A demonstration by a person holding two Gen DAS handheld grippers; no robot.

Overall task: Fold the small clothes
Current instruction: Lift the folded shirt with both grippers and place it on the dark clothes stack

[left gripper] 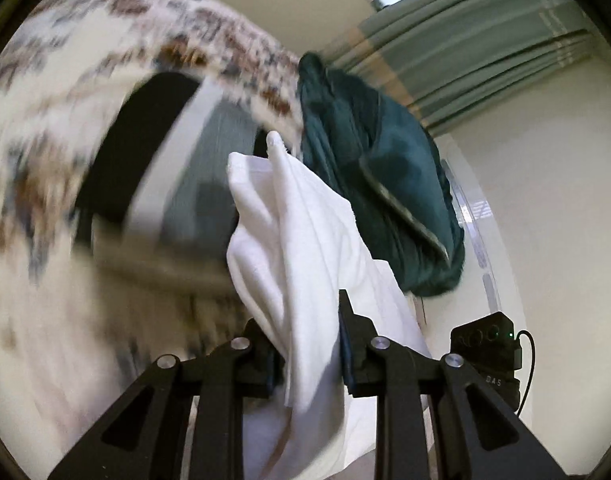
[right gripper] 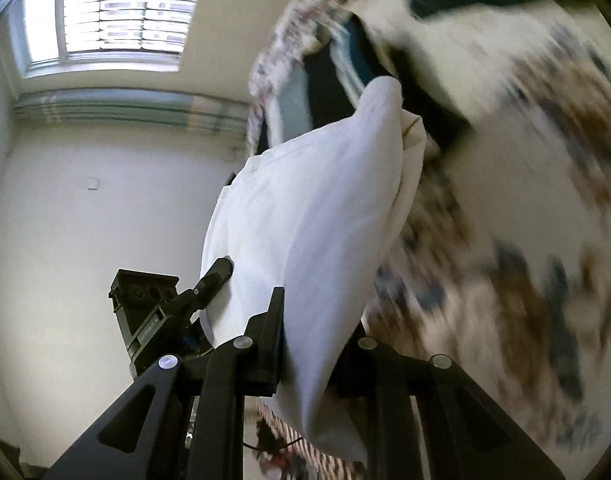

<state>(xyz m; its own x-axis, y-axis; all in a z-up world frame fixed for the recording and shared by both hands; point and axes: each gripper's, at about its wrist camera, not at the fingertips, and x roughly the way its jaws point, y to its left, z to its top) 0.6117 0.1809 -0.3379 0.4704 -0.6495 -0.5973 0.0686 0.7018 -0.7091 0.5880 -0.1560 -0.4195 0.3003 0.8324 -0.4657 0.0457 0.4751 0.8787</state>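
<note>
A white garment (left gripper: pixel 289 220) hangs in the air, bunched into long folds, and my left gripper (left gripper: pixel 305 332) is shut on one part of it. In the right wrist view the same white garment (right gripper: pixel 305 200) billows upward, with my right gripper (right gripper: pixel 317 320) shut on another part. The cloth hides the right gripper's far finger. The two grippers stand close side by side: the right gripper's black body (left gripper: pixel 489 352) shows at the lower right of the left view. One of the left gripper's fingers (right gripper: pixel 217 272) presses the cloth's edge in the right view.
A blurred, patterned bedspread (left gripper: pixel 37 160) (right gripper: pixel 545 160) lies beyond the garment. On it are a dark green garment (left gripper: pixel 385 184) and black and grey clothes (left gripper: pixel 145 140). Green curtains (left gripper: pixel 465 40), a window (right gripper: pixel 117 12) and white walls lie behind. Striped cloth (right gripper: pixel 305 452) shows below.
</note>
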